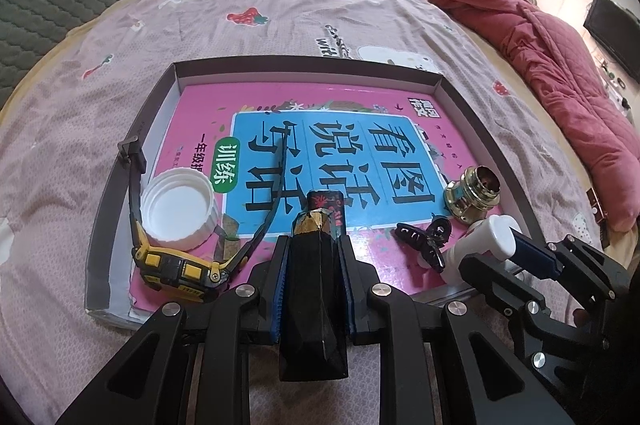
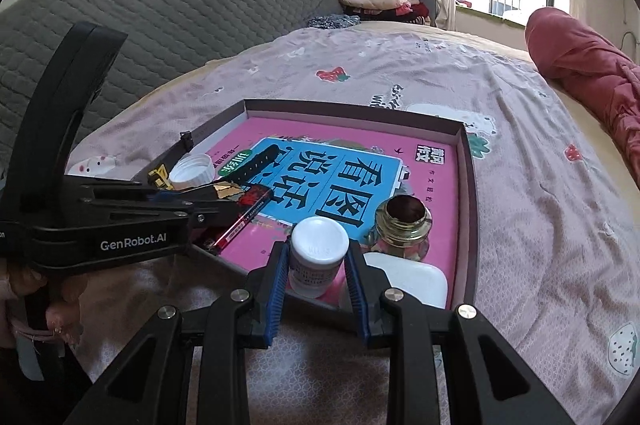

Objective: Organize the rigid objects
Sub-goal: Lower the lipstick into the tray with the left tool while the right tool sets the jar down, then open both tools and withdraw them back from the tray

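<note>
While both grippers hang over the near rim of the shallow box [image 1: 120, 181], most of the free room lies toward its far half, where only the pink book [image 1: 320, 105] covers the floor and nothing stands on it. The box sits on a pink patterned bedsheet [image 1: 280, 17], open on the left and beyond; a rolled red quilt [image 1: 540, 45] bounds the right side and a grey quilted headboard [image 2: 160, 9] the left.

The left gripper [image 1: 312, 245] has its jaws pinched on a black faceted pen-like object [image 1: 316, 265] with gold foil and a red-patterned tip, held over the book's near edge. The right gripper [image 2: 316, 265] has its blue pads pressed on a small white bottle [image 2: 318, 249], cap pointing away, just above the near right corner of the box.

Along the near side the space is crowded. A yellow-and-black wristwatch [image 1: 180, 265] lies in the left corner, its strap curling around a white ribbed cap [image 1: 180, 209] set open side up. A black hair clip [image 1: 424, 237] lies between the two grippers, and a brass-coloured fitting [image 1: 472, 193] stands just beyond the bottle near the right wall. In the right wrist view a white flat object [image 2: 404, 277] lies under the right pad.
</note>
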